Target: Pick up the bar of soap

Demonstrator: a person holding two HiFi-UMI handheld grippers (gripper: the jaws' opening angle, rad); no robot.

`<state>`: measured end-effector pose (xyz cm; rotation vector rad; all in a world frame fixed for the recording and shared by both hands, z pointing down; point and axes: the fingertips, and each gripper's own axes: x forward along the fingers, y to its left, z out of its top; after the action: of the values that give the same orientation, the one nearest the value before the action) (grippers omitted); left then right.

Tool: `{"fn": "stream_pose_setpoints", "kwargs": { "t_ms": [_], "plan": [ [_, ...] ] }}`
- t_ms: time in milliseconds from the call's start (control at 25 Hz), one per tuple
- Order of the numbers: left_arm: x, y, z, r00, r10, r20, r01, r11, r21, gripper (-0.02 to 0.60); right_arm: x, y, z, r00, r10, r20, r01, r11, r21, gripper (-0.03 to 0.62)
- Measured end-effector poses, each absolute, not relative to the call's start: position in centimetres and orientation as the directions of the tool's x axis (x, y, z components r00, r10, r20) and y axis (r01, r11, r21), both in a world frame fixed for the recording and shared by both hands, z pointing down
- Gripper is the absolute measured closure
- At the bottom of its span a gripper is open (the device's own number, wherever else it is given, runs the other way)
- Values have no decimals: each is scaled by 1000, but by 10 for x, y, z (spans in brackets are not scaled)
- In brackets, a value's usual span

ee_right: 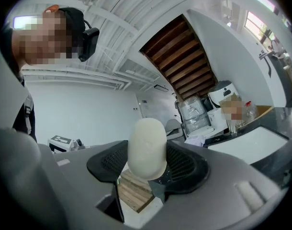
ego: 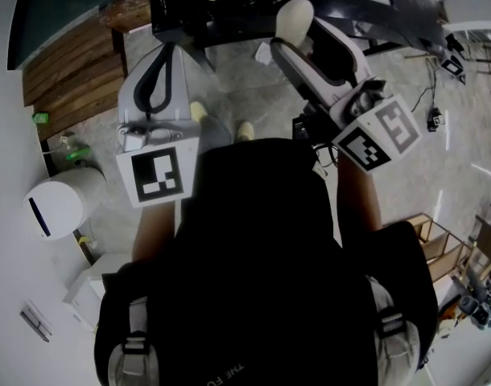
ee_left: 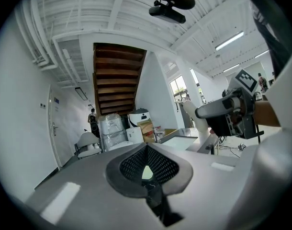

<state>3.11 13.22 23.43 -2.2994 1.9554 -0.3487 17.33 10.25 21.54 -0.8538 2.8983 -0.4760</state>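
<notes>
Evidently the bar of soap (ee_right: 147,148) is clamped in the right hand-held gripper (ego: 303,34), its long axis upright between the pads, beside the worktop (ego: 189,10). The left hand-held gripper (ee_left: 147,171) is clenched, empty.

Saw a wooden staircase (ee_left: 116,75) climbing under a white beamed ceiling, with a plastic-wrapped stack of white boxes (ee_left: 111,128) below it. Noted a person (ee_left: 92,121) standing near a grey chair (ee_left: 88,143), beside a closed door (ee_left: 54,128). Looked down on a white round-topped bin (ego: 60,203) by the wall, a small green object (ego: 76,153) near it, a dark countertop (ego: 245,10) ahead, black cables (ego: 429,95) on the speckled floor, and an open wooden shelf unit (ego: 439,236) at right.
</notes>
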Motion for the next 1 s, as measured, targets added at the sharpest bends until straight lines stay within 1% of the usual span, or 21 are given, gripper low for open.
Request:
{"fn": "stream_pose_setpoints", "kwargs": {
  "t_ms": [200,440,760,1000],
  "plan": [
    [25,129,233,161,-980,115,-956,-184,-229,581,167,100,210,-833,-553,1,-525,790,-316,324],
    [2,133,230,179,-976,122,-955,-202,-215,581,146,105,202,-822,-570,-5,-541,784,-305,324],
    [-23,145,217,217,-971,104,-945,-236,-228,581,119,126,190,-804,-594,-16,-564,771,-295,323],
    [-39,151,215,221,-971,93,-947,-236,-218,581,105,132,191,-797,-604,-18,-574,766,-289,323]
  ]
}}
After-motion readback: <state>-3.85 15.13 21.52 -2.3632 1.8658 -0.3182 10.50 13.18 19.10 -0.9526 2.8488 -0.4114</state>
